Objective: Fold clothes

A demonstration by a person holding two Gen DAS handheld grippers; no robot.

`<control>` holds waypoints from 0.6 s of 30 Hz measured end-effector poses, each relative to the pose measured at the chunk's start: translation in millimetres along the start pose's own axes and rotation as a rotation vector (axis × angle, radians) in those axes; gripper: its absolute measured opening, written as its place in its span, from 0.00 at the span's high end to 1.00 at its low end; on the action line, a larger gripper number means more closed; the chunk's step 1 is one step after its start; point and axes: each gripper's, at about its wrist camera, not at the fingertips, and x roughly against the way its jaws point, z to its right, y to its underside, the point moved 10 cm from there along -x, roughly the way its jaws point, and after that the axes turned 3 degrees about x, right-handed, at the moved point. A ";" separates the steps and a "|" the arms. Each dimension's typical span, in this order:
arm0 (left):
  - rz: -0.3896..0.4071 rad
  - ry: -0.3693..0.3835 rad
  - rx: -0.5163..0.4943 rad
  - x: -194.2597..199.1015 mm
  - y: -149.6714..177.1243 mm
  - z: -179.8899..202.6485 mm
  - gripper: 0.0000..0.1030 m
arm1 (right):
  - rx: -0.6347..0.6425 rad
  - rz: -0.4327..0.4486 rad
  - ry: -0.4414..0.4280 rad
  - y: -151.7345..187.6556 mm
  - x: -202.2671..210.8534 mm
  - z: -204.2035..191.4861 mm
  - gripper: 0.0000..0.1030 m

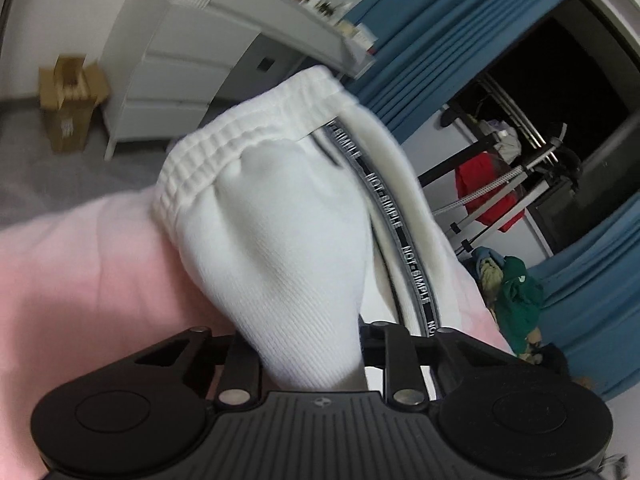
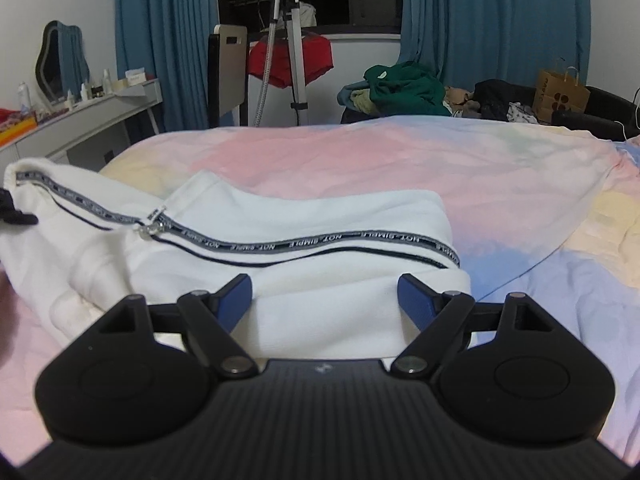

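A: What has the left hand-held gripper [image 1: 310, 364] got?

B: Its jaws are clamped on a bunched fold of the white ribbed-knit garment with the lettered grey tape [image 1: 276, 216], and the cloth rises straight ahead of it, ribbed hem uppermost. My guess is that this end is pinched so it can be carried over the rest as a fold.

A: And the right hand-held gripper [image 2: 326, 300]?

B: Jaws apart, blue pads [image 2: 236, 300] standing either side of the garment's near edge [image 2: 320, 308] and gripping nothing. Judging by that, it waits to steady or take that edge.

A: Where does the garment lie overall?

B: Spread on the pastel pink-and-blue bedsheet [image 2: 400, 168] just in front of the right hand-held gripper, the grey tape running across it and off to that gripper's left, where the cloth climbs toward a black piece at the picture's edge [image 2: 16, 212], probably the other gripper.

A: Anything close by?

B: No. The heap of green and dark clothes [image 2: 404, 88] sits well beyond the far edge of the bed.
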 end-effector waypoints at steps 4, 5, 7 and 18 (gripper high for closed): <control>0.059 0.014 -0.102 25.0 7.3 33.8 0.84 | 0.008 -0.078 -0.016 15.9 -19.5 -5.1 0.19; 0.074 0.016 -0.132 30.4 9.1 42.6 0.85 | 0.017 -0.087 -0.014 18.3 -22.7 -6.8 0.19; 0.105 0.020 -0.193 41.1 12.9 60.3 0.86 | 0.022 -0.089 -0.010 17.8 -24.3 -7.5 0.19; 0.299 0.076 -0.489 126.3 73.7 216.5 0.87 | -0.132 -0.069 -0.067 7.9 -9.8 8.3 0.21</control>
